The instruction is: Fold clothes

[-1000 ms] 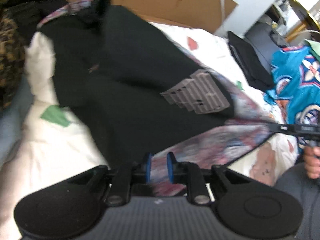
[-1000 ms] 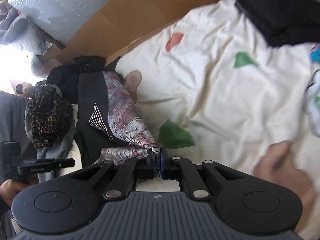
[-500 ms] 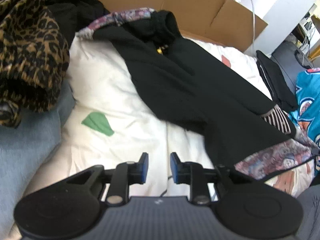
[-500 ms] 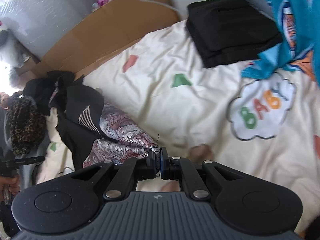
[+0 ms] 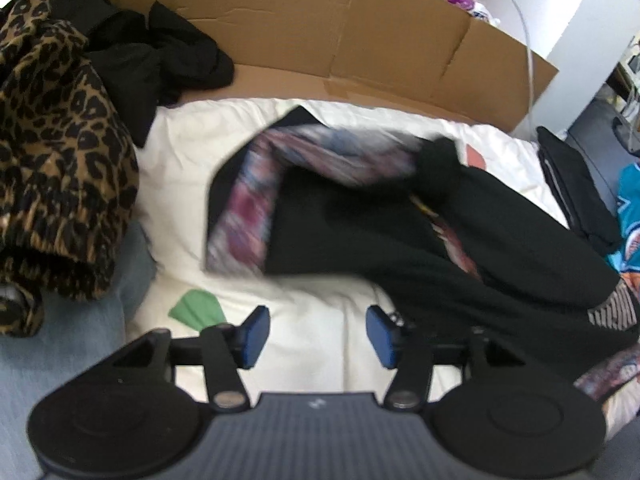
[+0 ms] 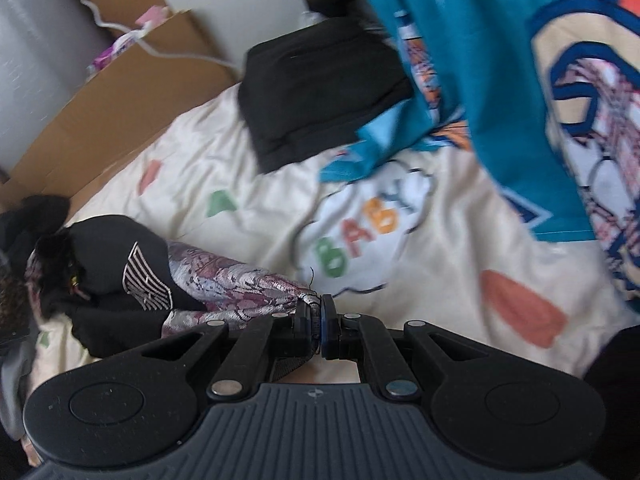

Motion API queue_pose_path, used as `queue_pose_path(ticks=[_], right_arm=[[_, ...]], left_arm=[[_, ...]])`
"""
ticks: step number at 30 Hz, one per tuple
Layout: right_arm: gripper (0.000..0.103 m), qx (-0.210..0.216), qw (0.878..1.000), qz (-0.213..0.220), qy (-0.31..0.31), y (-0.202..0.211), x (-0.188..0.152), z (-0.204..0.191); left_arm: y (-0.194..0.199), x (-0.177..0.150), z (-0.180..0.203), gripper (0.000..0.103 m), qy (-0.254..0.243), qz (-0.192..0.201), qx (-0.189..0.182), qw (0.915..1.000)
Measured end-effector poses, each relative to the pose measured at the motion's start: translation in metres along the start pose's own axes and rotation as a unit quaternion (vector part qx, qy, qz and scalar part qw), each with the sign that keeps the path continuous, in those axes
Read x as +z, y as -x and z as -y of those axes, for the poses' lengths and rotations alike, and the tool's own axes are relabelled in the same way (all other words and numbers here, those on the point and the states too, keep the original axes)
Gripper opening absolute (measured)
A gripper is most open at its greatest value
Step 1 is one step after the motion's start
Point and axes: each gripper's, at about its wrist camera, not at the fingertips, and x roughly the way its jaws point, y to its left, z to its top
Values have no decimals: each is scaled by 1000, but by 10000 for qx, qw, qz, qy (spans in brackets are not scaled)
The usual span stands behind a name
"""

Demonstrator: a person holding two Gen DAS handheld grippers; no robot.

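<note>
A black jacket with a pink-and-grey patterned lining [image 5: 400, 232] lies spread over the cream bedsheet [image 5: 192, 152], one flap turned back. My left gripper [image 5: 318, 334] hovers open over the bare sheet just left of the jacket's near edge, nothing between its blue pads [image 5: 256, 334]. In the right wrist view the same jacket [image 6: 132, 276] trails off to the left, and my right gripper [image 6: 318, 320] is shut on a corner of its patterned lining [image 6: 248, 284], pulling it taut.
A leopard-print garment [image 5: 52, 152] and a black heap [image 5: 152, 60] sit at the left, cardboard [image 5: 320, 32] along the back. A folded black garment [image 6: 320, 92] and a teal printed shirt [image 6: 500, 80] lie at the right. The sheet shows a "BABY" print [image 6: 360, 236].
My left gripper let go of the jacket's lining and opened wide, drawing back over the sheet. My right gripper kept its hold and pulled the corner rightward across the bed.
</note>
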Motion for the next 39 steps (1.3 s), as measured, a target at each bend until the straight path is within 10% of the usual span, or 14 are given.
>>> queue_pose_path(ticks=[16, 18, 20, 21, 39], right_arm=[[4, -416, 9989, -106, -164, 4, -6, 39], [4, -441, 9988, -129, -169, 4, -7, 41], [4, -467, 9986, -152, -175, 4, -9, 43], [4, -480, 9986, -164, -177, 4, -10, 44], [4, -437, 9989, -43, -159, 23, -19, 43]], left_arm=[[-51, 2, 33, 63, -1021, -102, 221, 9945], [-60, 1, 35, 56, -1125, -144, 243, 9932], [-65, 1, 39, 14, -1281, -226, 201, 9913], [-67, 1, 41, 10, -1359, -285, 174, 9902], [80, 2, 58, 6, -723, -71, -1673, 9832]])
